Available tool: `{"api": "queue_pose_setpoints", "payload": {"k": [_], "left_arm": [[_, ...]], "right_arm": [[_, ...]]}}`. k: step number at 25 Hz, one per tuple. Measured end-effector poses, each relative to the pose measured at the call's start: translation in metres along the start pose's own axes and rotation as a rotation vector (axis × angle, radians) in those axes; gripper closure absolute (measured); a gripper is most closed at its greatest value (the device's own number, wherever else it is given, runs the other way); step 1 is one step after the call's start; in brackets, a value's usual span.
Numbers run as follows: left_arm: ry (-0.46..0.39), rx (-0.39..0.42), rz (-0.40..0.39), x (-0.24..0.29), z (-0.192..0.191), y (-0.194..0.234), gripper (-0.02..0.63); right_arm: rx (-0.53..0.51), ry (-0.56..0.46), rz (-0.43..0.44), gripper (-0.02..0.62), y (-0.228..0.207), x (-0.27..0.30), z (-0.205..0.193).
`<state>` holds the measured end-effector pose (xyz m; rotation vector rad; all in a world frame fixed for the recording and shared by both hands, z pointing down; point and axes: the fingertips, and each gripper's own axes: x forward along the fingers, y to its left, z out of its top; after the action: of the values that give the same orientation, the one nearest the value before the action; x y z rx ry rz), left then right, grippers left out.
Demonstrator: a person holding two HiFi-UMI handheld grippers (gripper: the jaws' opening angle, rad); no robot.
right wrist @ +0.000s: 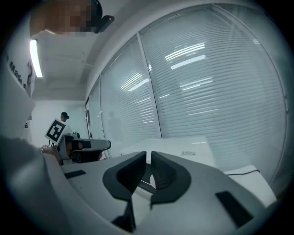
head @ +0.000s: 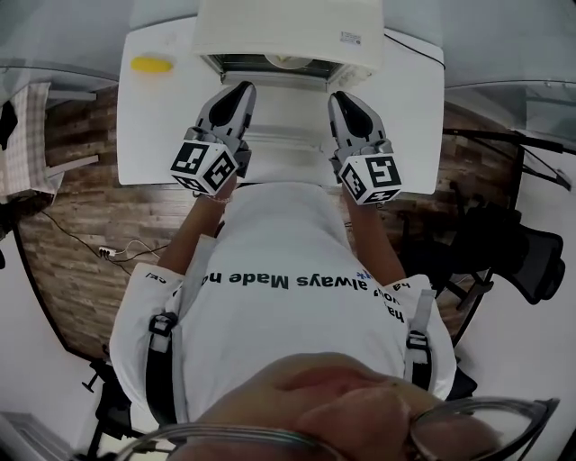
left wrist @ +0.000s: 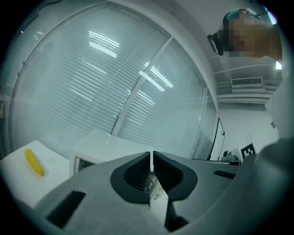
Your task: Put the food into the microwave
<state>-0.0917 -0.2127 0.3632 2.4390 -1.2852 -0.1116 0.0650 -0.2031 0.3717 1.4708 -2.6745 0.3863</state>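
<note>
Hovering over the near edge of the tabletop (head: 153, 135), the left gripper (head: 240, 89) and right gripper (head: 346, 97) point at the microwave (head: 288, 27), which stands at the middle of the far edge. The jaws of each are pressed together on nothing. The banana (head: 151, 64) lies at the far left corner, just beside the microwave, well apart from the left gripper and ahead of it to its left. Bare tabletop runs from the banana back to the near edge.
</note>
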Motion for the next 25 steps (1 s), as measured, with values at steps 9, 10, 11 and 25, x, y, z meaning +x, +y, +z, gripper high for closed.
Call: {"api": "queue_pose_setpoints", "payload": {"k": [9,10,11,25], "left_arm": [[-0.041,0.068,-0.009,-0.017,0.034,-0.024,0.58],[-0.042,0.077,-0.011,-0.018,0.036,-0.026,0.58],[-0.043,0.084,-0.014,-0.02,0.038,-0.029,0.58],[-0.079,0.119,-0.04,-0.028,0.056,-0.05,0.58]], "right_arm": [[-0.07,-0.021,0.005,0.561,0.021,-0.026,0.041],[-0.072,-0.025,0.006,0.561,0.023,-0.028,0.044],[-0.074,-0.029,0.006,0.561,0.024,-0.03,0.048],[-0.132,-0.065,0.007,0.567,0.034,-0.043,0.074]]}}
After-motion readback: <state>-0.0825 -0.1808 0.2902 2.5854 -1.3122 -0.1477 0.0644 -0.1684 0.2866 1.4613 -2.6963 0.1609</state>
